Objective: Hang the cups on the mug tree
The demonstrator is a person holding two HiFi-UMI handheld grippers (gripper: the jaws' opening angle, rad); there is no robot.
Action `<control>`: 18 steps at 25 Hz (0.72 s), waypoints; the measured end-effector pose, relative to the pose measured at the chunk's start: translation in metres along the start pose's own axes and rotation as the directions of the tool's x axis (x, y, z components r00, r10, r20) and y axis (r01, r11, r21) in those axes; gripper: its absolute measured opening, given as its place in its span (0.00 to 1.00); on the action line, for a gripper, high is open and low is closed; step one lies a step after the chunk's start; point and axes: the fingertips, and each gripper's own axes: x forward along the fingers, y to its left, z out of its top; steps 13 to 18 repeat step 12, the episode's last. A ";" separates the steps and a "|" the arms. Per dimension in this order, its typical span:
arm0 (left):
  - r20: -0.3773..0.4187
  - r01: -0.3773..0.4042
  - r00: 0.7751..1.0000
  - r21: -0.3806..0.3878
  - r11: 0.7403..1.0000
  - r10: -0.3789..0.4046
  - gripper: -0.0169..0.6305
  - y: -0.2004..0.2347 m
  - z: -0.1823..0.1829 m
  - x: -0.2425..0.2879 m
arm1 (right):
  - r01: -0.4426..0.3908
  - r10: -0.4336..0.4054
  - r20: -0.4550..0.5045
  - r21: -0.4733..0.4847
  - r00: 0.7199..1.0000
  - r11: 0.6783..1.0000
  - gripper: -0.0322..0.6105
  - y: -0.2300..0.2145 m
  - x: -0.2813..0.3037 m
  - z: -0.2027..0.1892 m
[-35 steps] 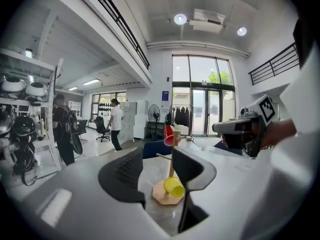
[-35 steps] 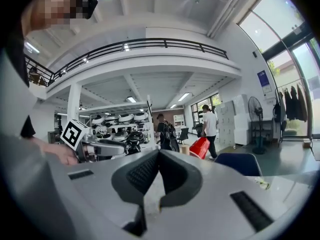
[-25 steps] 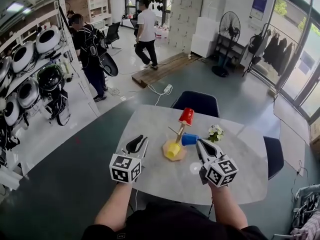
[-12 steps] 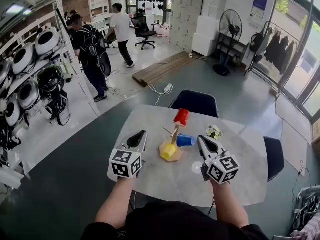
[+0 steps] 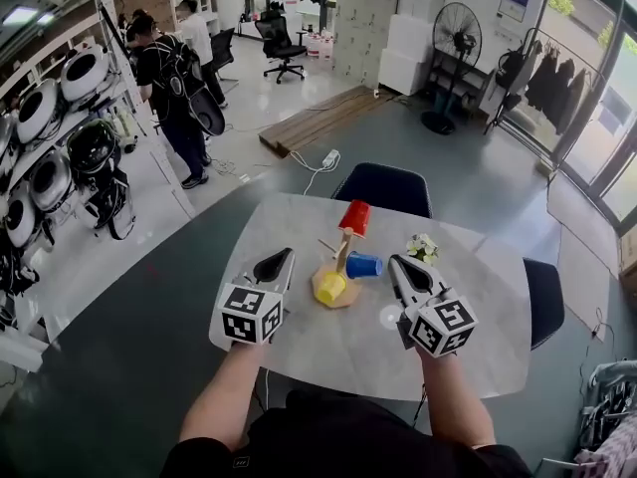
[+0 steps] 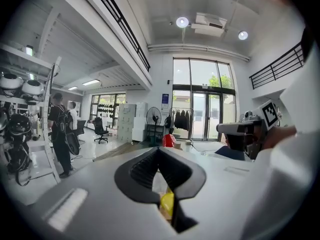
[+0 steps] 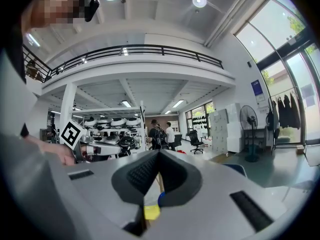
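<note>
- Left gripper (image 5: pixel 282 258) clenched, empty; right gripper (image 5: pixel 399 264) likewise.
- Ahead, between the 2: mug tree (image 5: pixel 342 252) on worktop (image 5: pixel 328 358), bearing red cup (image 5: pixel 354 218), blue cup (image 5: pixel 363 264), yellow cup (image 5: pixel 330 288).

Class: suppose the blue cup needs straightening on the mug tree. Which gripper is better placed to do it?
Right, probably. The blue cup sticks out of the mug tree toward the right gripper, which is shut, empty and close by. The left gripper lies across the tree, nearer the yellow cup.
</note>
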 end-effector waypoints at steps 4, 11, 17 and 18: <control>-0.006 0.025 1.000 0.000 1.000 -0.025 0.05 -0.010 -0.008 0.000 | 0.002 -0.002 -0.017 0.009 1.000 1.000 0.07 0.000 -0.002 -0.010; -0.003 0.015 1.000 0.004 1.000 -0.015 0.05 -0.008 -0.004 -0.001 | -0.013 0.013 -0.022 -0.004 1.000 1.000 0.07 0.003 -0.001 -0.008; -0.002 0.011 1.000 0.003 1.000 -0.011 0.05 -0.007 -0.003 -0.002 | -0.015 0.015 -0.023 -0.006 1.000 1.000 0.07 0.004 -0.001 -0.008; -0.002 0.011 1.000 0.003 1.000 -0.011 0.05 -0.007 -0.003 -0.002 | -0.015 0.015 -0.023 -0.006 1.000 1.000 0.07 0.004 -0.001 -0.008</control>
